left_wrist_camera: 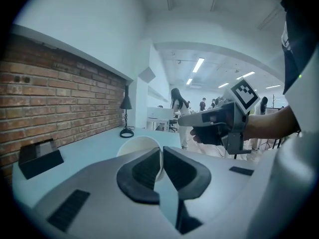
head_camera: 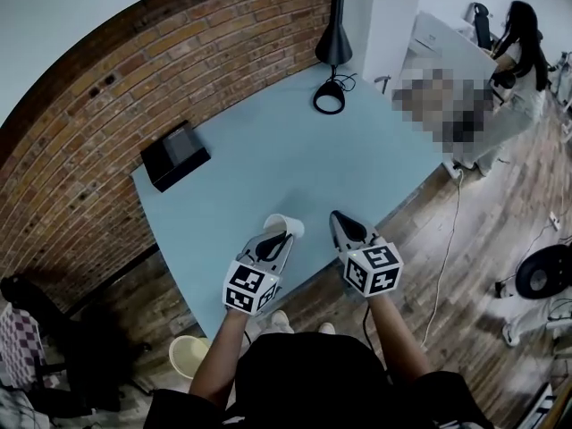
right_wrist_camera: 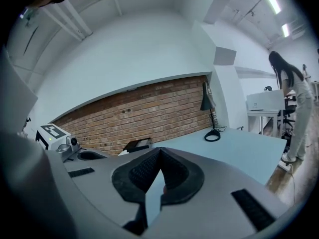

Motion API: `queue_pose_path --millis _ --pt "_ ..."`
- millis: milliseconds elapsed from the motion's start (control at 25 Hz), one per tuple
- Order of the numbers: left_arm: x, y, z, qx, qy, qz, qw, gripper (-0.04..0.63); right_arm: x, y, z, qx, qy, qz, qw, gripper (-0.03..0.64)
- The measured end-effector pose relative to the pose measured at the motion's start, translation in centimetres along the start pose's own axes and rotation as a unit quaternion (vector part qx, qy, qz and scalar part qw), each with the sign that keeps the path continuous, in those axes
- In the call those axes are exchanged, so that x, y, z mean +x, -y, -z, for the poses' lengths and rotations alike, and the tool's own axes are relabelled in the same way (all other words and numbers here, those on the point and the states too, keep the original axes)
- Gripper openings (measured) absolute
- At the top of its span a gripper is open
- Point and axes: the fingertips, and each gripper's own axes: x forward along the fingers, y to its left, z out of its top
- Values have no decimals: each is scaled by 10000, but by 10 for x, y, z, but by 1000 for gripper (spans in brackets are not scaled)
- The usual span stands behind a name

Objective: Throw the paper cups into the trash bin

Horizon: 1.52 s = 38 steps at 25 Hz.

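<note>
A white paper cup (head_camera: 284,226) lies on its side above the near edge of the pale blue table (head_camera: 268,159), with my left gripper (head_camera: 285,237) shut on its rim. In the left gripper view the cup (left_wrist_camera: 137,149) shows its open mouth, and its wall is pinched between the dark pads (left_wrist_camera: 146,171). My right gripper (head_camera: 335,215) hovers just to the right, shut with nothing in it; its jaws meet at the tip (right_wrist_camera: 159,152). A cream trash bin (head_camera: 189,356) stands on the floor below the table's near left corner.
A black box (head_camera: 174,155) sits by the brick wall and a black desk lamp (head_camera: 332,52) at the table's far corner. A person (head_camera: 523,56) stands at a desk back right. A cable (head_camera: 447,257) trails over the wooden floor, and a dark chair (head_camera: 54,347) stands at the left.
</note>
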Motion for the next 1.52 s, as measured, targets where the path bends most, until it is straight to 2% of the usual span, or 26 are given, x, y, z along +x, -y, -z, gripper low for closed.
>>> queue_pose_path --millis 200,600,720,1080,1320,1520 --pt "-21 0 -6 -103 163 -310 9993 32 2 -17 0 -32 -12 -323 9995 -6" --pt "-59 13 12 -290 171 -972 9947 31 -3 -51 1 -228 -26 -950 9952 -6" --pt "-69 17 13 -430 288 -1124 9923 31 -7 -59 4 -247 -48 -1101 9936 -6" --pt "-108 25 24 -917 551 -1691 9798 32 -21 -87 16 -446 -142 -1564 9866 -6" --pt "-134 39 21 -993 888 -2062 9694 32 -33 -107 24 -631 -202 -1882 9799 -6" --pt "-147 49 29 -1024 898 -2247 9649 32 -34 -127 31 -746 -269 -2181 9727 -6"
